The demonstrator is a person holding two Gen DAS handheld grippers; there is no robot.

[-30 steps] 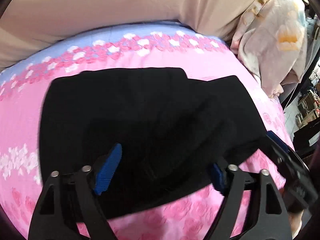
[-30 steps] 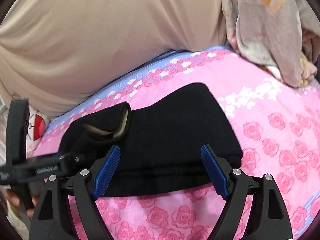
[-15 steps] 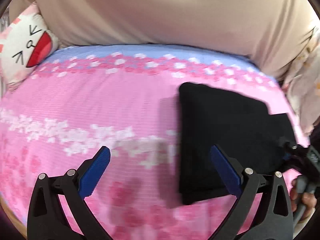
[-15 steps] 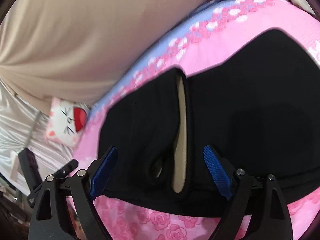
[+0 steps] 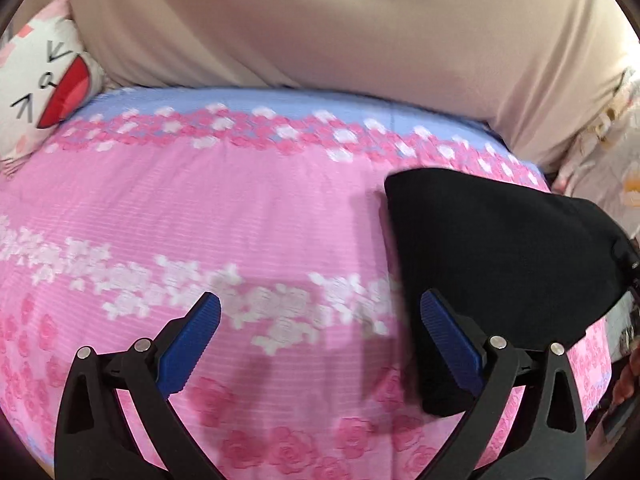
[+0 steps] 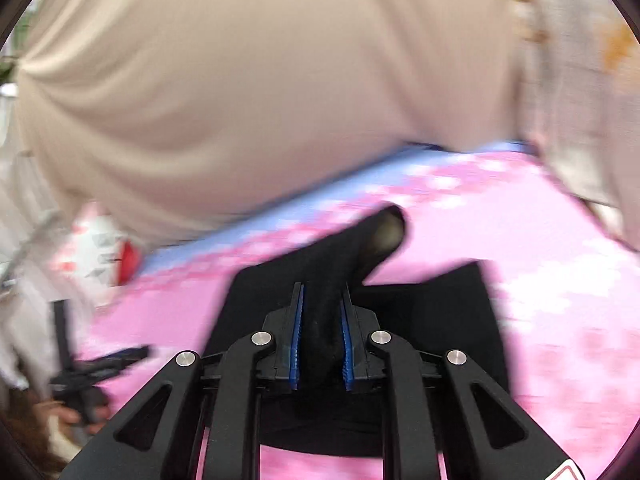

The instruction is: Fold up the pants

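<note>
The black pants [image 5: 500, 264] lie folded on the pink flowered bedspread [image 5: 248, 216], at the right of the left wrist view. My left gripper [image 5: 320, 344] is open and empty, over bare bedspread just left of the pants. In the right wrist view my right gripper [image 6: 321, 344] is shut on a bunched part of the pants [image 6: 320, 280]. That part rises up to an open end with pale lining [image 6: 386, 232]. The rest of the pants [image 6: 432, 312] lies flat beneath. This view is blurred.
A beige cushion or headboard [image 5: 340, 24] runs along the far side of the bed. A white cartoon pillow [image 5: 40, 80] lies at the far left. A pale flowered quilt [image 5: 612, 168] is bunched at the far right. The bed's right edge is near the pants.
My right gripper has closed on the pants and is lifting a part of them. My left gripper has moved left off the pants and stays open.
</note>
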